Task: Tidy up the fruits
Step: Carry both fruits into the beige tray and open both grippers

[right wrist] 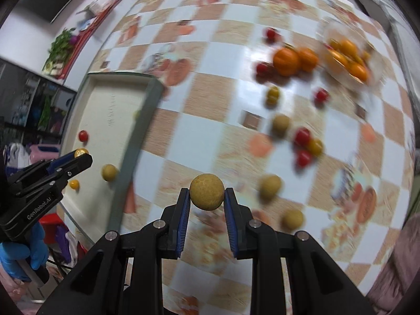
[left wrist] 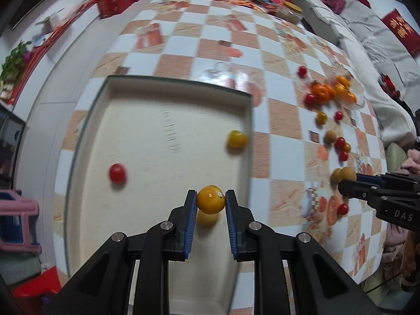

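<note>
My left gripper [left wrist: 210,199] is shut on a yellow cherry tomato [left wrist: 210,200], held just above the floor of a shallow white tray [left wrist: 178,81]. The tray also holds a red cherry tomato [left wrist: 117,173] and another yellow one [left wrist: 236,139]. My right gripper [right wrist: 206,197] is shut on a tan longan [right wrist: 206,195] above the checked tablecloth, right of the tray's edge [right wrist: 136,141]. The right gripper also shows in the left wrist view [left wrist: 349,181]. The left gripper shows in the right wrist view [right wrist: 78,157].
Loose fruits lie scattered on the checked tablecloth [left wrist: 286,120] right of the tray: red tomatoes [right wrist: 302,136], yellow tomatoes [right wrist: 273,94], tan longans [right wrist: 270,186], oranges [right wrist: 286,61] and a clear container of small oranges [right wrist: 349,57]. Red boxes [left wrist: 118,0] and packets stand at the far end.
</note>
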Available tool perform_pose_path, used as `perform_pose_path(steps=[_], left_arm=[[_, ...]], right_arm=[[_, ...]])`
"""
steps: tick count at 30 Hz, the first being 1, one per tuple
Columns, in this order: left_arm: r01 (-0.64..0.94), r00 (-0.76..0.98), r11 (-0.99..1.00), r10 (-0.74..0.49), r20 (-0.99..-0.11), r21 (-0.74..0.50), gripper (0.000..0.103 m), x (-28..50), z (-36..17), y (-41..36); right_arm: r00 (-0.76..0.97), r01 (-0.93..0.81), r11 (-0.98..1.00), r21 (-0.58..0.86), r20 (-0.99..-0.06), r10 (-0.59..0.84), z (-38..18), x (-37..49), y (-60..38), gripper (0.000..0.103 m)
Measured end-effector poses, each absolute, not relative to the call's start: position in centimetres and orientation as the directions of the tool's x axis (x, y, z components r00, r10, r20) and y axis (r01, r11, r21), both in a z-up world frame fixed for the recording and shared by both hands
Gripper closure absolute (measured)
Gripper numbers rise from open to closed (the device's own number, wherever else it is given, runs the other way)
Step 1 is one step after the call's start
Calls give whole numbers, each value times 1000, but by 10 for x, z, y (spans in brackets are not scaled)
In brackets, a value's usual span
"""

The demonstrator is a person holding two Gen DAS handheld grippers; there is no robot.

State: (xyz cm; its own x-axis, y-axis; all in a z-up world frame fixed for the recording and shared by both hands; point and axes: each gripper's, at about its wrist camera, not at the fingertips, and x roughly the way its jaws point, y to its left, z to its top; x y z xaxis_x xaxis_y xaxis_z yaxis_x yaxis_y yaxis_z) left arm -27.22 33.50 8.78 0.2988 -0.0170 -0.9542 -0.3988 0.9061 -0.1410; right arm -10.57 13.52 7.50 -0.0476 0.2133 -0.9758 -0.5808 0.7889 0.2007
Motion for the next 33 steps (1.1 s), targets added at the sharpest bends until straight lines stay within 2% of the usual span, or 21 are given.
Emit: perform_pose_path(steps=[15,33], left_arm=[[-482,224,875,60,-973,-57,80,-304,49,398],[-485,186,874,80,-979,-21,78,-302,28,403]], right_arm=[[-113,-710,668,226,-971,208,46,-117,275,75],[-98,-766,626,145,-989,108,7,-121,334,73]])
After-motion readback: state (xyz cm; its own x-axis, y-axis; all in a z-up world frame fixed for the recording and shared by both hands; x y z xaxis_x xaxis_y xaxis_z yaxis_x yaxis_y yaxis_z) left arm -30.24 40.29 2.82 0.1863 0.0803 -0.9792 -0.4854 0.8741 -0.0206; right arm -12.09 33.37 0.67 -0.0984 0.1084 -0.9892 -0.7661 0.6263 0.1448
